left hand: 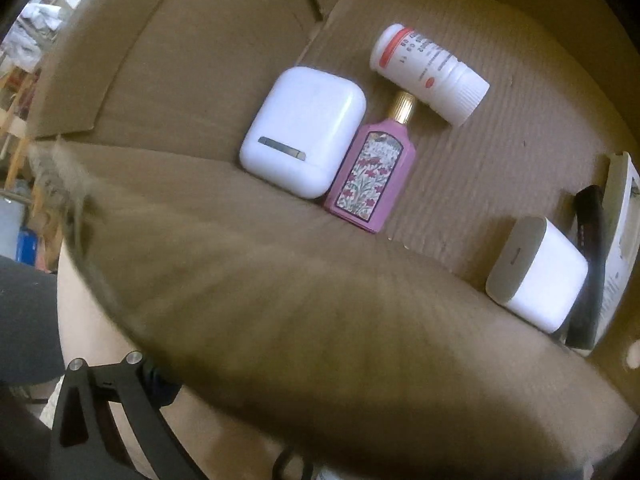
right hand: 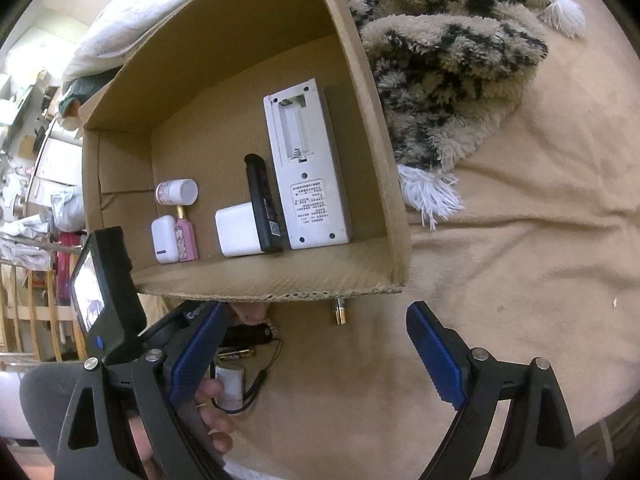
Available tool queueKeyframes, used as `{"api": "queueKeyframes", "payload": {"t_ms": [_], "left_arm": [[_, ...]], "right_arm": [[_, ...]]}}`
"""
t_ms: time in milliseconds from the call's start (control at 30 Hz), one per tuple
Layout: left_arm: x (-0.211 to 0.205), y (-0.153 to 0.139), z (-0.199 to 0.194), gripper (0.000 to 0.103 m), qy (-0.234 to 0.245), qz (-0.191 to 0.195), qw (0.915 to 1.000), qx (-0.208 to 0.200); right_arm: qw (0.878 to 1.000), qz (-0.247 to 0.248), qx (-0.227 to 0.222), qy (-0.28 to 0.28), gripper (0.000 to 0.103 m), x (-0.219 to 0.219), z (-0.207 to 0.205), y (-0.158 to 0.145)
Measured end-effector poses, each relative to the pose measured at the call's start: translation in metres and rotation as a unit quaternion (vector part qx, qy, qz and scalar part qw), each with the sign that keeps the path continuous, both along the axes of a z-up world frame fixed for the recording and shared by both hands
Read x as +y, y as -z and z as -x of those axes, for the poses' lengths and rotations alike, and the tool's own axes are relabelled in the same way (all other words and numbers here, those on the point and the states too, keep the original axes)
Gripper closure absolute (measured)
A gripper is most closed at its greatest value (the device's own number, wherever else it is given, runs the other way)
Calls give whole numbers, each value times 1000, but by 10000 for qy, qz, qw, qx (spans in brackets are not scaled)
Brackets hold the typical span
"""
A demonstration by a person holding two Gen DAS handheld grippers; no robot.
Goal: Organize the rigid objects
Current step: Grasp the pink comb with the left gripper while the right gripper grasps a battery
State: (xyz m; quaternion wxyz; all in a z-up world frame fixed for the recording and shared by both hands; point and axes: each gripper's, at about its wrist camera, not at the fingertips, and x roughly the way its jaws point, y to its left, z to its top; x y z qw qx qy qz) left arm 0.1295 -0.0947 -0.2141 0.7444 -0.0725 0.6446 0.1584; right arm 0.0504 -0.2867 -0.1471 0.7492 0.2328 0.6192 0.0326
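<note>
Rigid objects lie in the cardboard box [right hand: 360, 92], along its near wall: a white case [left hand: 304, 132] touching a pink perfume bottle [left hand: 370, 176], a white pill bottle [left hand: 430, 72] on its side just beyond them, then a white cube [left hand: 538, 272], a black stick [right hand: 262, 204] and a white remote [right hand: 308, 164] (battery bay uncovered). Two batteries [right hand: 236, 354] lie outside on the beige blanket [right hand: 520, 240]. The right gripper [right hand: 316, 356] stands wide with nothing between its blue pads. The left gripper [right hand: 108, 280] is wide too.
</note>
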Motion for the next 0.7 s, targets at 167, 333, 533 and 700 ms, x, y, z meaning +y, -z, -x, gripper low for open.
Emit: {"api": "queueKeyframes", "payload": {"t_ms": [167,333,533,700], "left_arm": [[14,-3,4,7,128,296,9995,21],[20,-5,2,7,763,305,9962,284],[41,-5,4,7,1894,245,9778,859],[55,1,1,6,2016,340,9730,1066]], "right_arm": [[10000,10,-18,-50,6,0,-1,-1],[10000,33,-19,-57,6,2,-2,0],[9999,132,102,15,6,-2,-2,8],[9995,120,282,69,6,-4,-5,19]]}}
